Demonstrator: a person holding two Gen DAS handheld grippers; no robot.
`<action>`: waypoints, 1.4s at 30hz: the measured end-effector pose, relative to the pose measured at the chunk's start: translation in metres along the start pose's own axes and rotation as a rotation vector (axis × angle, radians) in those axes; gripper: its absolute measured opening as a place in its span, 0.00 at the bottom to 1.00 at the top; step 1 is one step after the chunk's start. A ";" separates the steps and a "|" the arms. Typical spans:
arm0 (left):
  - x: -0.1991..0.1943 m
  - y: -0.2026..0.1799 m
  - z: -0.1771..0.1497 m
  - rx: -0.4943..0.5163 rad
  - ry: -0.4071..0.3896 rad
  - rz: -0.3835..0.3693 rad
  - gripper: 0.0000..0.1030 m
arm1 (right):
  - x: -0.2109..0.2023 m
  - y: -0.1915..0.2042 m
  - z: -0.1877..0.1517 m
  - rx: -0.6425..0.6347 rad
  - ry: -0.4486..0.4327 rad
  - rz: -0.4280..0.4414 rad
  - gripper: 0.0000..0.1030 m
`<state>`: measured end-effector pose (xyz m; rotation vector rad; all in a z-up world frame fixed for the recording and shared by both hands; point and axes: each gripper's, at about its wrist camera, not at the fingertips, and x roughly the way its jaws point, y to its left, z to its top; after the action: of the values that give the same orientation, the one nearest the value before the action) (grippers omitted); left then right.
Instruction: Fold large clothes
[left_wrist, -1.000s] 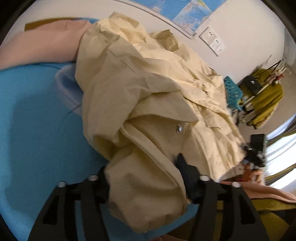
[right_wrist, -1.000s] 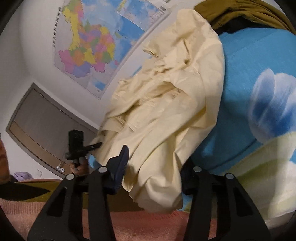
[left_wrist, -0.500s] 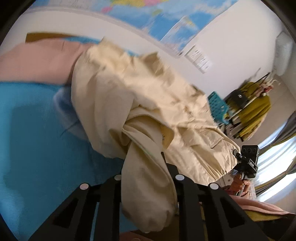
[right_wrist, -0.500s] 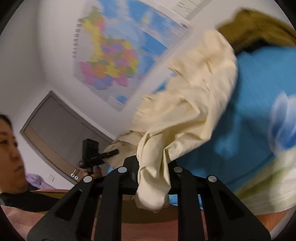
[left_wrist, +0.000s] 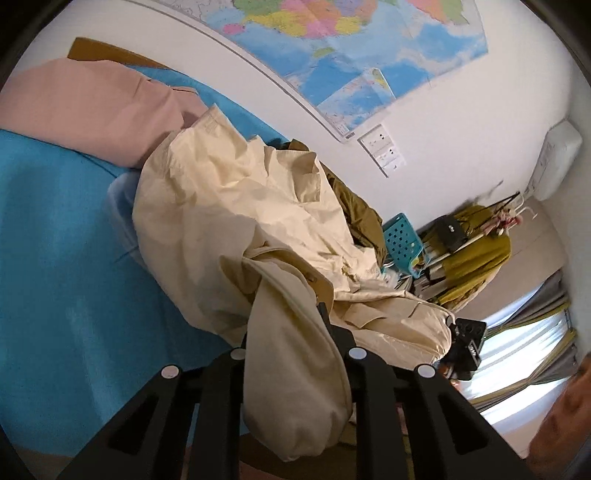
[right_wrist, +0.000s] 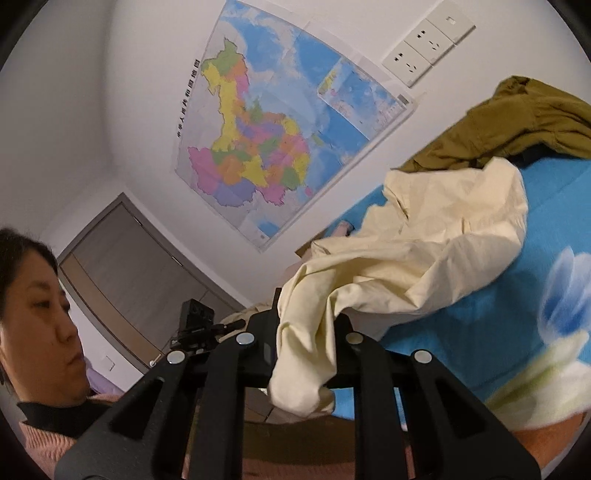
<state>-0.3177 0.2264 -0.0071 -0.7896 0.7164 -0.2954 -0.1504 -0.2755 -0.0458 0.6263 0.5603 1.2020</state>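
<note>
both grippers (left_wrist: 295, 325) (right_wrist: 306, 321) w/ cream jacket (left_wrist: 229, 206)

The left gripper (left_wrist: 295, 332) is clamped on a fold of the cream jacket (left_wrist: 236, 206), whose bunched end hangs down between its black arms. The rest of the jacket lies crumpled on the blue bedsheet (left_wrist: 55, 258), beside a pink garment (left_wrist: 85, 107) and an olive garment (left_wrist: 358, 214). A map (left_wrist: 354, 48) hangs on the wall above a teal basket (left_wrist: 402, 243).
</note>
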 end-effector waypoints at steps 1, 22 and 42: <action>-0.001 -0.003 0.007 0.010 -0.001 0.012 0.17 | 0.005 -0.001 0.009 0.001 -0.002 0.010 0.15; 0.041 -0.037 0.155 0.073 0.001 0.197 0.18 | 0.085 -0.054 0.153 0.083 -0.019 -0.109 0.17; 0.132 0.022 0.250 -0.052 0.092 0.346 0.19 | 0.160 -0.144 0.202 0.228 0.062 -0.305 0.23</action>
<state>-0.0504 0.3121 0.0361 -0.6900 0.9354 0.0005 0.1288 -0.1849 -0.0159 0.6697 0.8223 0.8791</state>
